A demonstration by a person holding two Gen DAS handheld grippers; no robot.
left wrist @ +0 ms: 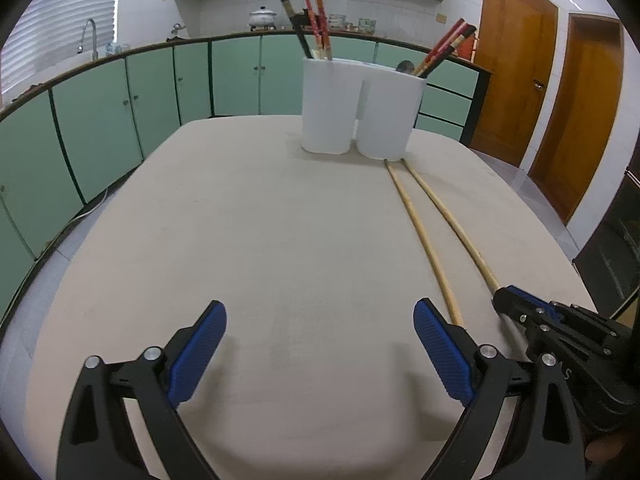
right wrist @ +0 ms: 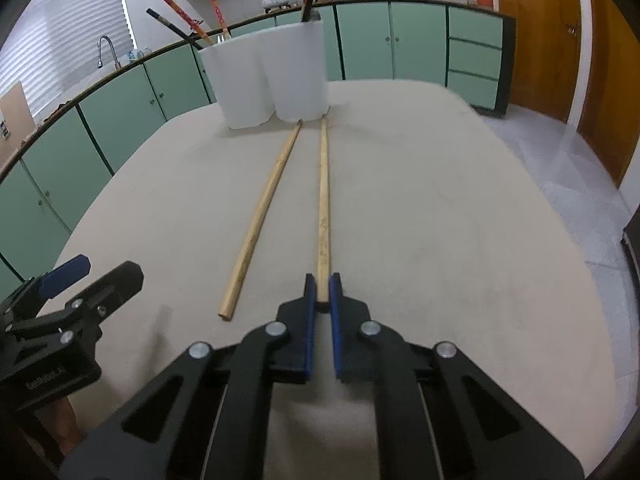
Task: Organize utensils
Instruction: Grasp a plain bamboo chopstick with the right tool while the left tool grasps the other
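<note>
A kitchen with green cabinet doors (left wrist: 100, 120) along the far wall and wooden doors (left wrist: 516, 84) at the right surrounds a beige table (left wrist: 260, 220). Near the far edge of the table stands a white utensil holder (right wrist: 272, 80) of joined upright cups, with red and black chopsticks (left wrist: 320, 24) sticking up out of it at a slant.

Two long bamboo chopsticks lie flat on the table, side by side but apart, their far tips touching or nearly touching the holder's base. The left bamboo chopstick (right wrist: 264, 216) lies free. The right bamboo chopstick (right wrist: 323, 208) runs straight into the right gripper (right wrist: 323, 292), whose blue pads are drawn narrow and pinch its near end; the tool points forward and down at the table, low over the surface.

The left gripper (left wrist: 320, 344) hovers beside it, also angled down toward the table, its blue fingers (left wrist: 196, 356) spread wide with only bare tabletop between them. It sits just to the left of the free chopstick's near end.
</note>
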